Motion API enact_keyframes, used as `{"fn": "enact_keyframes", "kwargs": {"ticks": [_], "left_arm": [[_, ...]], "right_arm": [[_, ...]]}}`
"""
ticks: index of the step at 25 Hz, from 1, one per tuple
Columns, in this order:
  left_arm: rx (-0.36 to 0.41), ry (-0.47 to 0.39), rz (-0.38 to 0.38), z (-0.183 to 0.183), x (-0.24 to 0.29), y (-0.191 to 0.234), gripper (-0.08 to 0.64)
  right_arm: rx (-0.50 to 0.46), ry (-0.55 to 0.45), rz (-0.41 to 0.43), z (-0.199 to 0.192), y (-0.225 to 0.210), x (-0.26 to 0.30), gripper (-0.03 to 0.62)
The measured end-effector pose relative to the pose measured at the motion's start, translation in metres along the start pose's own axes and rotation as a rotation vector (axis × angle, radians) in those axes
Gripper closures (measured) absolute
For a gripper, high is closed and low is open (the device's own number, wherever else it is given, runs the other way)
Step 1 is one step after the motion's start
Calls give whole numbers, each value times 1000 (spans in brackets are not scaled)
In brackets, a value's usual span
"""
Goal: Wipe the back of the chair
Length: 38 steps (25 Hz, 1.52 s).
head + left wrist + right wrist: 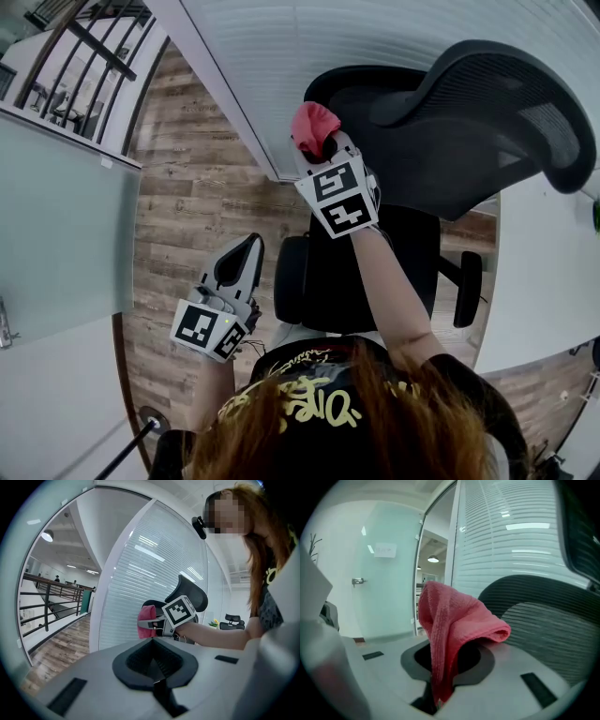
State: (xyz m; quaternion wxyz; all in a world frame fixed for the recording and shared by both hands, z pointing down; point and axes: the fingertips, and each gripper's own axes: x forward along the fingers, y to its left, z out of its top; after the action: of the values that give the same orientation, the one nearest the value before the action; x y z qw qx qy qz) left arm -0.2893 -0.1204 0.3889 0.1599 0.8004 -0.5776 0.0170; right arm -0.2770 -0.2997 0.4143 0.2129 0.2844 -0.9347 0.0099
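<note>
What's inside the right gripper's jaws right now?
A pink cloth, pinched in the right gripper, folded over toward the chair back. The cloth hides how deep it sits.

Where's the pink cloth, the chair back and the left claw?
pink cloth (454,620), right gripper view, on its folded middle.
chair back (431,164), head view, on the dark mesh.
left claw (251,246), head view, at its closed tips.

Bright, even indoor light, a ceiling lamp (47,536) glowing — heavy fisheye bending, dark vignetted corners, soft foregrounds.
</note>
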Motion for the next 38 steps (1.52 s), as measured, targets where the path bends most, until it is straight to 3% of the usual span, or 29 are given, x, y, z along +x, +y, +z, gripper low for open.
{"fn": "enact_keyframes", "kwargs": {"ticks": [3, 7, 13, 28, 38], "left_arm": [[2, 0, 1, 1, -2, -3, 568], [7, 7, 8, 1, -1, -6, 568], [21, 1, -59, 5, 24, -38, 568], [52, 15, -204, 2, 84, -147, 568], [46, 13, -160, -8, 90, -179, 568]], "right_arm": [[-40, 2, 24, -3, 13, -6, 529], [-25, -11, 46, -8, 21, -18, 529], [31, -1, -17, -36, -8, -63, 529], [221, 48, -391, -135, -173, -221, 529], [367, 69, -636, -198, -290, -308, 529]]}}
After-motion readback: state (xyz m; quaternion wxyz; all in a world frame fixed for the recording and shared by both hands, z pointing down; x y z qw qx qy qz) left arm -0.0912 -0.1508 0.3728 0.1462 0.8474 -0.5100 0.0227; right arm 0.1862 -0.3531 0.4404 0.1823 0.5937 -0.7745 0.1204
